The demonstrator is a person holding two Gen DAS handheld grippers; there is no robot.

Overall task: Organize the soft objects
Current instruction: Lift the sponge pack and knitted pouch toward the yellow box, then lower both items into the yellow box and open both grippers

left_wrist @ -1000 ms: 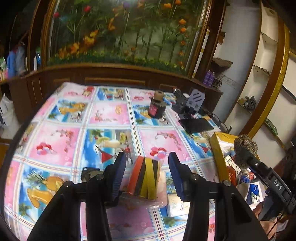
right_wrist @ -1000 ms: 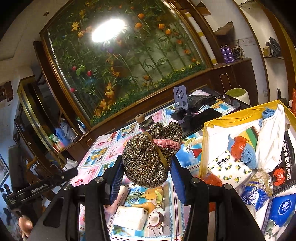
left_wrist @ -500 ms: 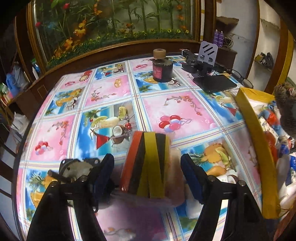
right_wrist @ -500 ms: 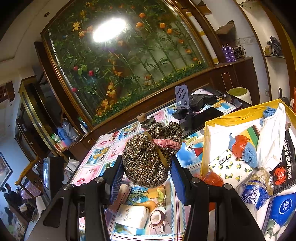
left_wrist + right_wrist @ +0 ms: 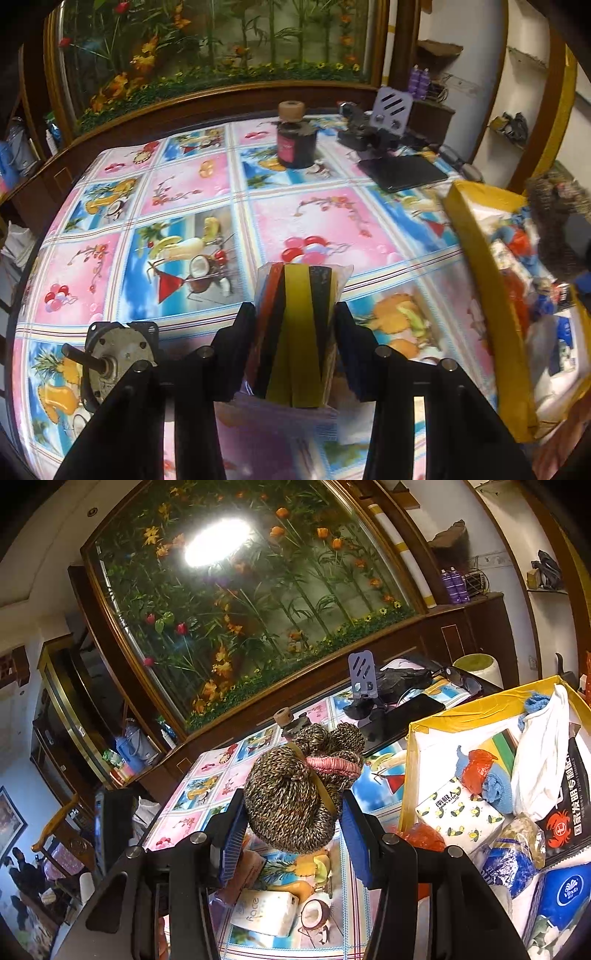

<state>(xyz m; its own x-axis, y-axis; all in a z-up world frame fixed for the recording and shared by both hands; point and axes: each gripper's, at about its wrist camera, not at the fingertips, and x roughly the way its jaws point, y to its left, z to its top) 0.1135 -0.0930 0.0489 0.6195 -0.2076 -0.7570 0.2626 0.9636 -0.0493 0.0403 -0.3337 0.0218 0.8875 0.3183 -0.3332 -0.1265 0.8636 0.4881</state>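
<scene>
Left gripper point(image 5: 295, 328) is angling down over the tabletop point(image 5: 192, 192), its fingers point(image 5: 242, 332) having just been closing and now pinching a clear-wrapped pack of striped sponges point(image 5: 297, 332) in red, black and yellow; both pads are pressing against the pack's sides. The pack is sitting near the front edge of the tabletop, on the flowered and fruit-printed cloth. Taking the pack as the landmark: a round metal motor part point(image 5: 110, 363) with a short shaft is lying just left of it, touching the left finger's outer edge as far as can be told. A dark jar with a tan cap point(image 5: 295, 140) is standing well beyond it, toward the far side. A yellow-rimmed box point(image 5: 484, 280) crowded with packets is sitting to its right. Right gripper point(image 5: 291, 819) is hanging above the tabletop just left of that yellow-rimmed box point(image 5: 436, 716), its fingers point(image 5: 232, 834) clamping a speckled knitted bundle point(image 5: 295, 794) tied with a pink band. Below the bundle, a white tissue pack point(image 5: 264, 912) is lying flat on the cloth. A phone stand point(image 5: 364, 677) and a dark tablet are standing beyond the bundle, near the far edge.
</scene>
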